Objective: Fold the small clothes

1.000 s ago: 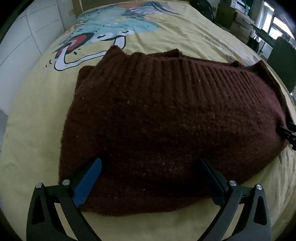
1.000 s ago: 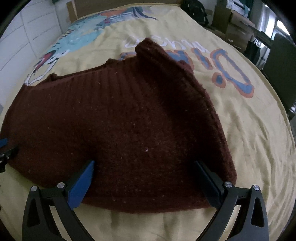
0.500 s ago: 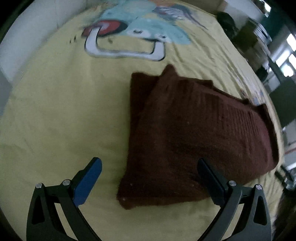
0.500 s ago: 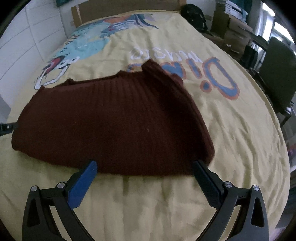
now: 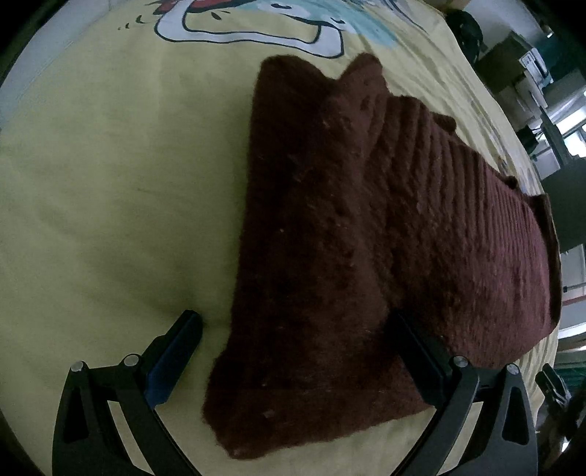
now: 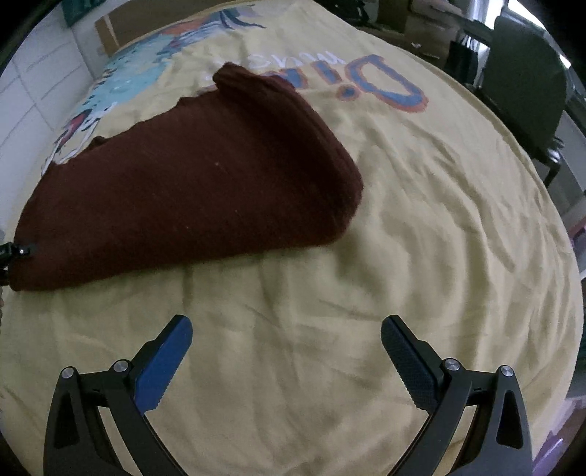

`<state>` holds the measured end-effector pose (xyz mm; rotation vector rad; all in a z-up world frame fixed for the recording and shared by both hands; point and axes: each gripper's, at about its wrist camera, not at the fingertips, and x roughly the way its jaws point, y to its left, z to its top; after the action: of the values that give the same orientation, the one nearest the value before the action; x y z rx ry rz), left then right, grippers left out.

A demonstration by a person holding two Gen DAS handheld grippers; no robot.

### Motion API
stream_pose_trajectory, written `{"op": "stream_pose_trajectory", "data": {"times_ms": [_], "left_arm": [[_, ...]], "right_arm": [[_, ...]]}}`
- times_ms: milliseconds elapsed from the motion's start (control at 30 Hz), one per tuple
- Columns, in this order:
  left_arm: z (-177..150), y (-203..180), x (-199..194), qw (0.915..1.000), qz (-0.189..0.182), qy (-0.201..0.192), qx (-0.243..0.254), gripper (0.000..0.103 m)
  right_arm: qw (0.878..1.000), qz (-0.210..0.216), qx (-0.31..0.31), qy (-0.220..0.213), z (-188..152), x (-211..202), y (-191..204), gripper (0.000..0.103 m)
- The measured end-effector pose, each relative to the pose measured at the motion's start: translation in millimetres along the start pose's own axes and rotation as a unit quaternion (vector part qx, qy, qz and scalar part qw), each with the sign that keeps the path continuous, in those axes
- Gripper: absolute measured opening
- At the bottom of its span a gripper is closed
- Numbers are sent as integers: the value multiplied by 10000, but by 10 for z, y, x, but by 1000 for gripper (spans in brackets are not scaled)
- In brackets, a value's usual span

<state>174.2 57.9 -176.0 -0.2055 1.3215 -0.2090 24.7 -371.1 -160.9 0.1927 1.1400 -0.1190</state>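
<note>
A dark maroon knitted sweater point(image 5: 366, 219) lies folded on a yellow printed bedsheet point(image 5: 110, 183). My left gripper point(image 5: 293, 329) is open, low at the sweater's near left end, with its jaws on either side of the folded corner. In the right wrist view the sweater point(image 6: 190, 183) lies at the upper left. My right gripper point(image 6: 285, 329) is open and empty, over bare sheet point(image 6: 403, 238) a short way in front of the sweater. The left gripper's tip point(image 6: 14, 252) shows at the sweater's left edge.
The sheet has a cartoon print point(image 5: 256, 22) and blue-orange lettering point(image 6: 377, 80) beyond the sweater. A dark chair point(image 6: 523, 88) and boxes stand off the bed's right side. A white tiled wall point(image 6: 33, 91) is on the left.
My right gripper has backed away from the sweater and now sits over bare sheet. My left gripper has swung to the sweater's left end and come in low around its corner.
</note>
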Motion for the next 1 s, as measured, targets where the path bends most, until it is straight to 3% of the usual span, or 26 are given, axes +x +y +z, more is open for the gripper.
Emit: {"op": "stream_pose_trajectory", "data": {"times_ms": [33,67,167,400,633,800,1000], "left_arm": [[23,-26,8,10000,-19,7,33,89],[28,-54,-11,9999,-89,-5,78,69],[7,-129,-89,9991,-403,95,115,35],[119,-424,-426,9989,-391,16,246,31],[316,-1264,-887,9956,-585,-221,694,29],[386,-2070,-874,9901,-611,-247,1238,28],[403,-3059,-450,9820,-740,2,1740,27]], "right_arm": [[10000,17,22,4,-10,6,-22,103],[10000,32,41,-1,-21,5,-33,103],[9999,74,100,-33,-32,-17,-60,103],[9996,167,162,-168,27,-135,-154,103],[9987,227,268,-378,179,-294,-346,103],[9977,204,319,-554,329,-430,-523,103],[9973,111,384,-610,383,-539,-701,103]]}}
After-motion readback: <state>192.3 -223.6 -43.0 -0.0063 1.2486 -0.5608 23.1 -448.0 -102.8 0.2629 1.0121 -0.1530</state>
